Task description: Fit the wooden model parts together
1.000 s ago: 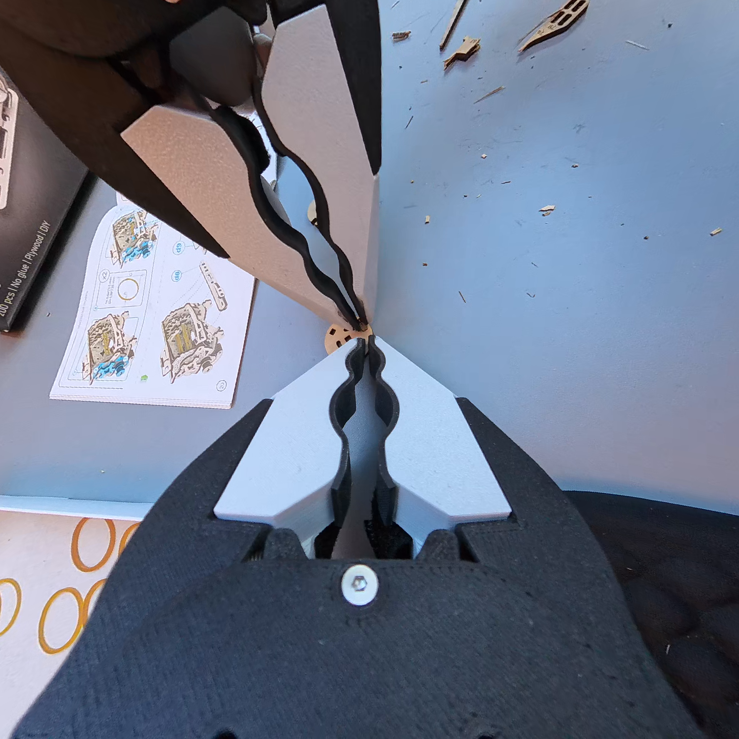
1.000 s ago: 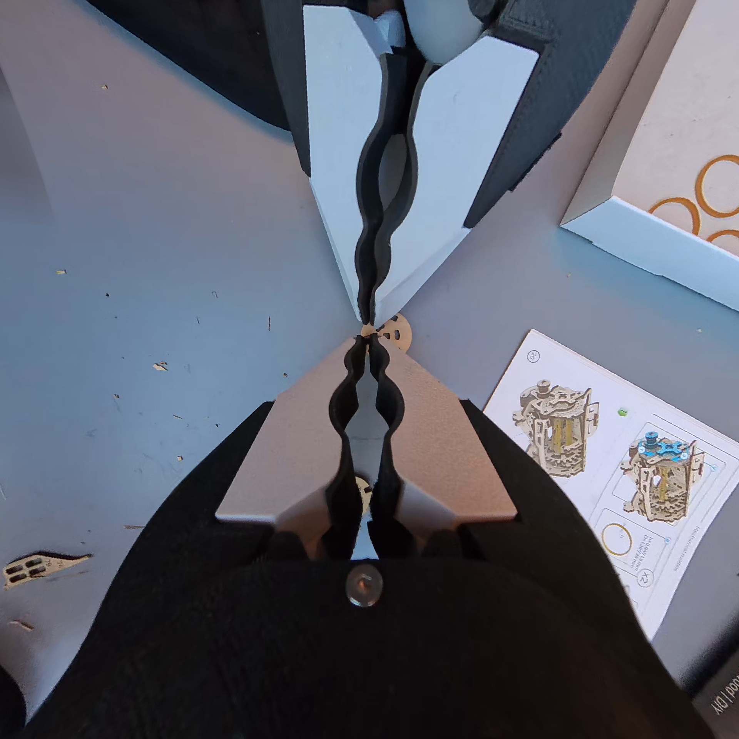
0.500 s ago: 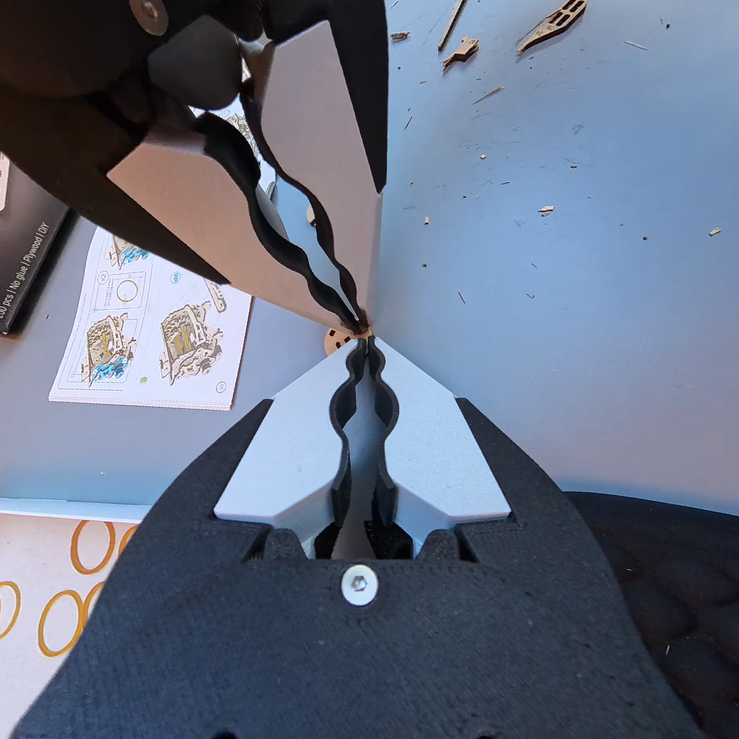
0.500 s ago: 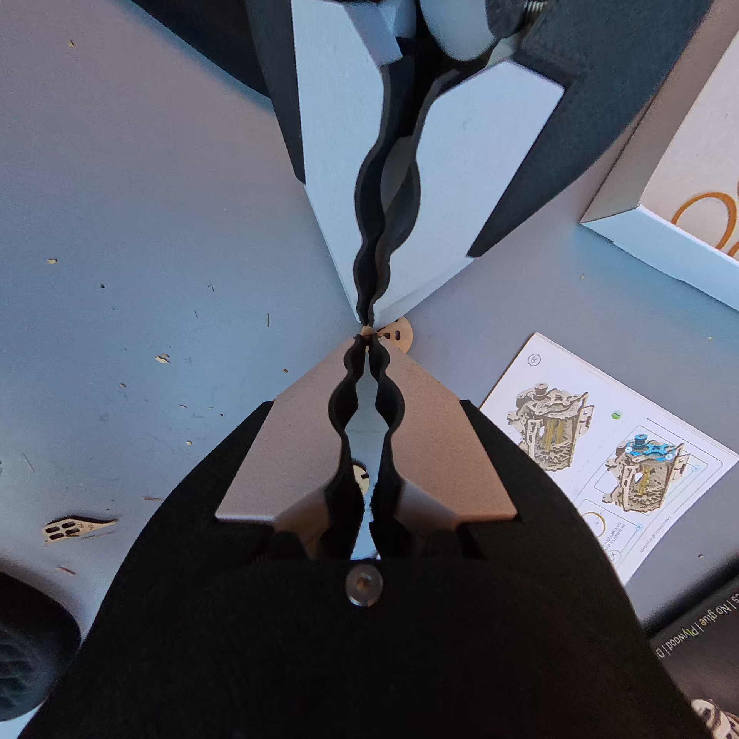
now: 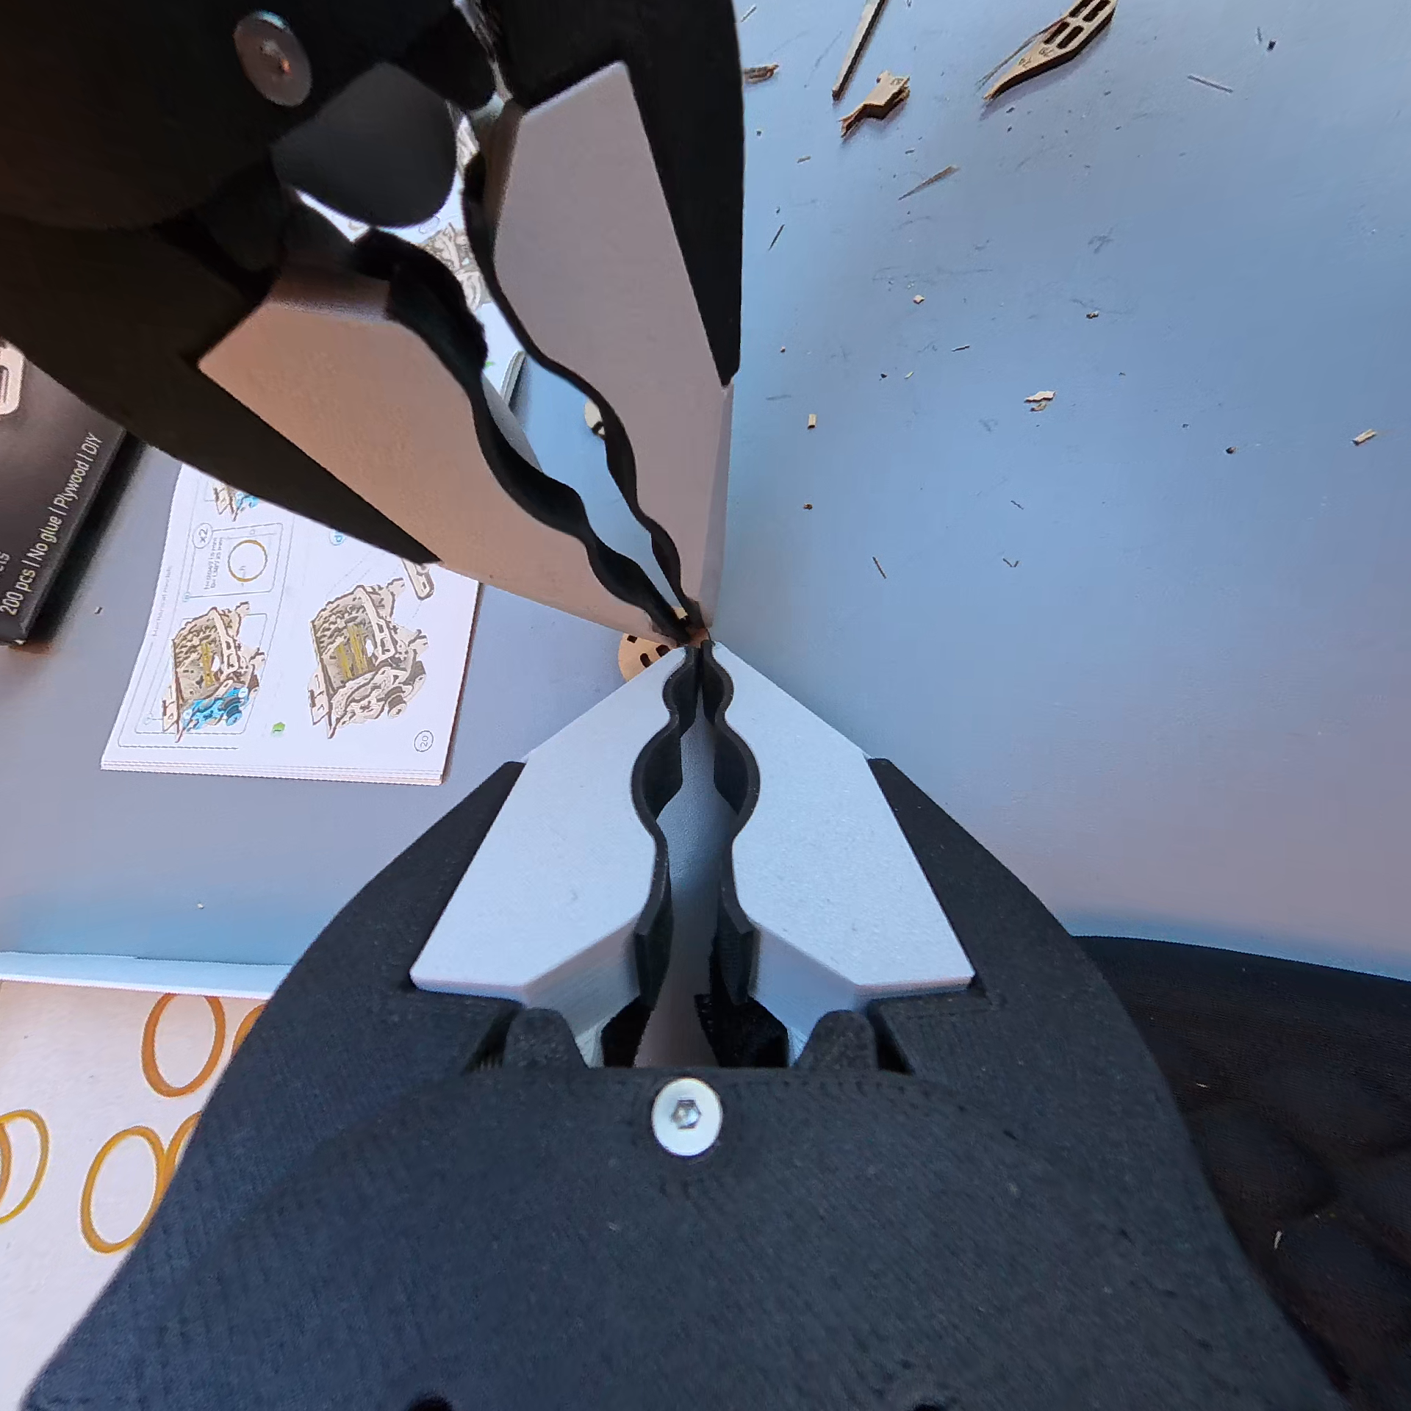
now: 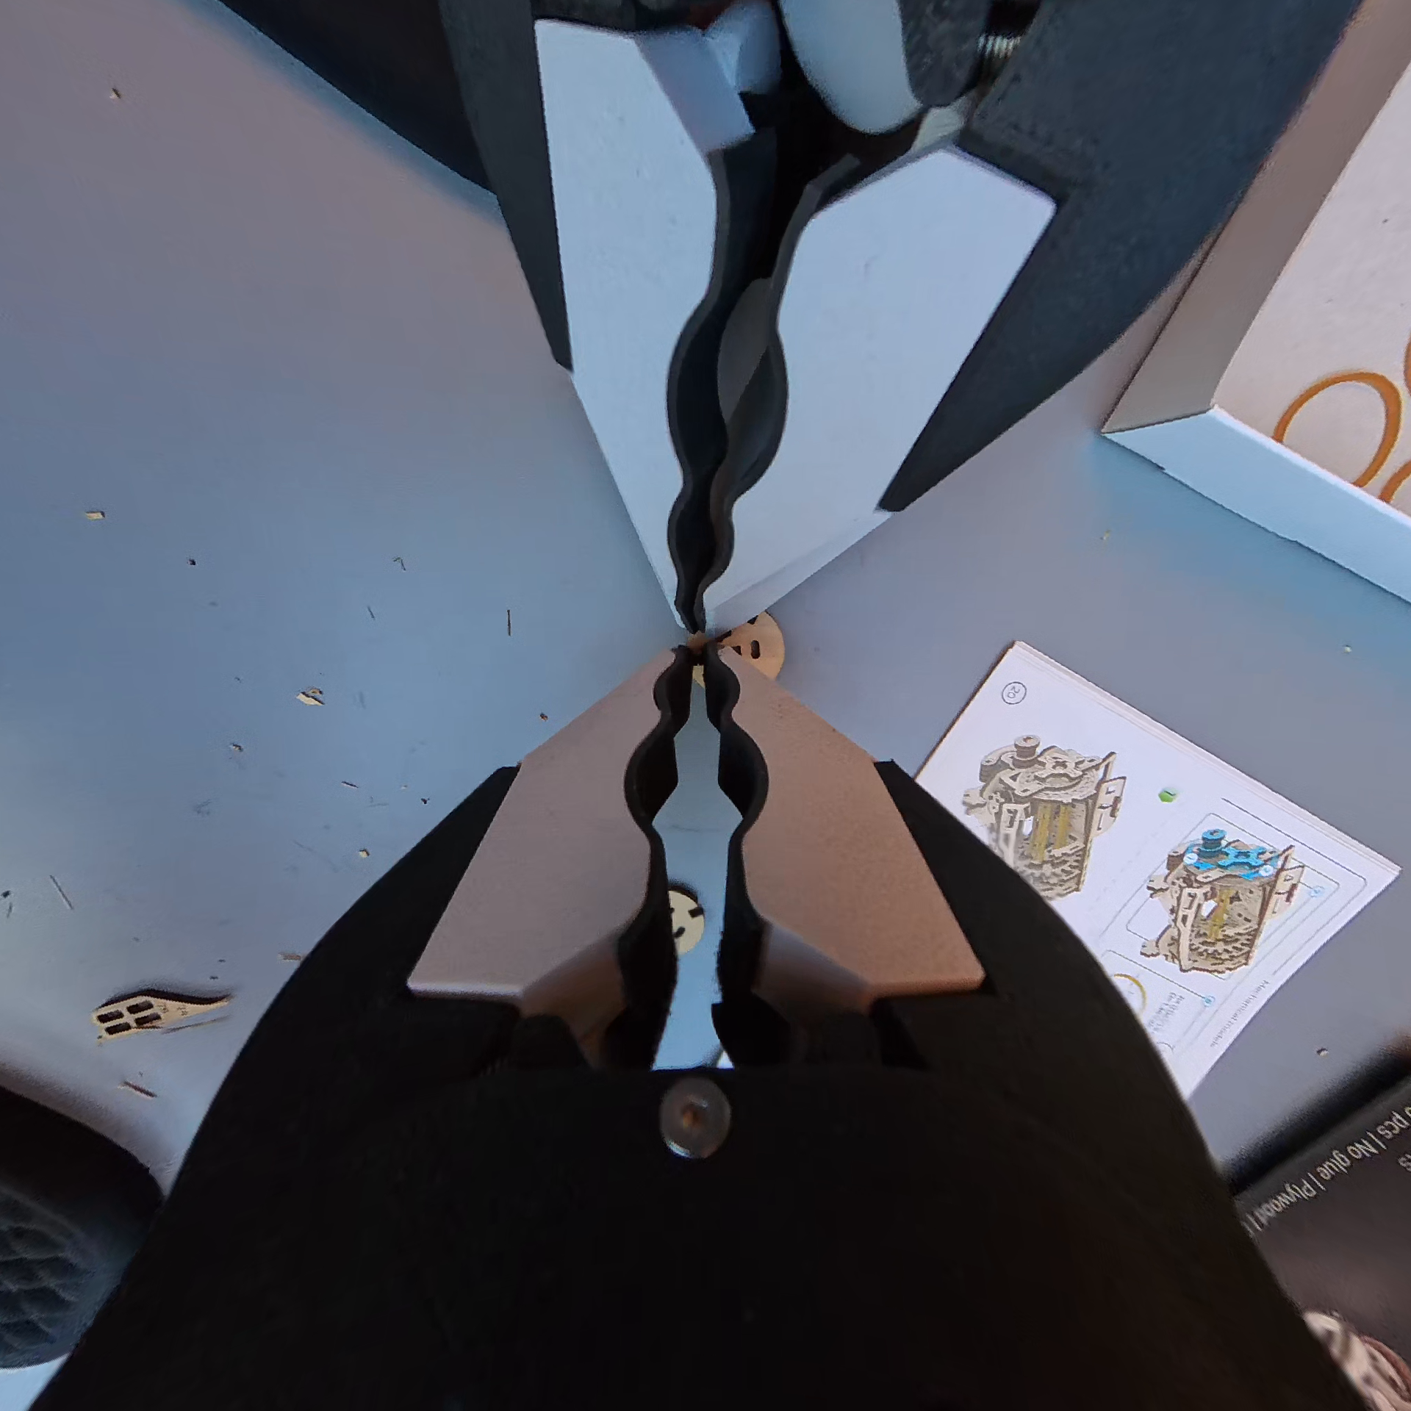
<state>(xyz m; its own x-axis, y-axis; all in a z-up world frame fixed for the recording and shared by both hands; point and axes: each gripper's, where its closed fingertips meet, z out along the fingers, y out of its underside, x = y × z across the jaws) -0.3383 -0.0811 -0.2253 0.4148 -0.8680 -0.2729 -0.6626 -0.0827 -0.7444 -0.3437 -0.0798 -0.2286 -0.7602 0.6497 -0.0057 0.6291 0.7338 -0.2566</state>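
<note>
- Containers first: a shallow white cardboard box (image 5: 92,1069) sits down to the left of the left gripper's fingers, with thin orange rubber-band rings (image 5: 183,1044) lying flat on its floor. In the right wrist view the same box (image 6: 1252,489) shows up and to the right of the fingers.
- A black product box (image 5: 53,519) lies far left of the fingertips; what is inside it cannot be seen.
- Now the left gripper (image 5: 699,649): fingers drawn almost together, only a sliver of gap, tips nipping a small pale wooden model part (image 5: 696,632).
- The right gripper (image 6: 691,650) comes in from the opposite side, tip to tip with the left, closed down just as narrow on that same tiny wooden piece (image 6: 696,640).
- Whether there is one piece or two pressed together between the tips, I cannot tell; it is too small.
- Just beyond the meeting point, a round flat wooden disc with cut-out slots (image 6: 756,649) peeks out beside the tips; whether it touches the grey table (image 6: 305,382) is unclear.
- A second small wooden disc (image 6: 682,920) shows through the gap between the right gripper's fingers, on the table.
- An open white instruction booklet with model drawings (image 5: 298,634) lies left of the left fingertips.
- Wooden offcuts and splinters (image 5: 1046,46) are scattered far ahead and to the right.
</note>
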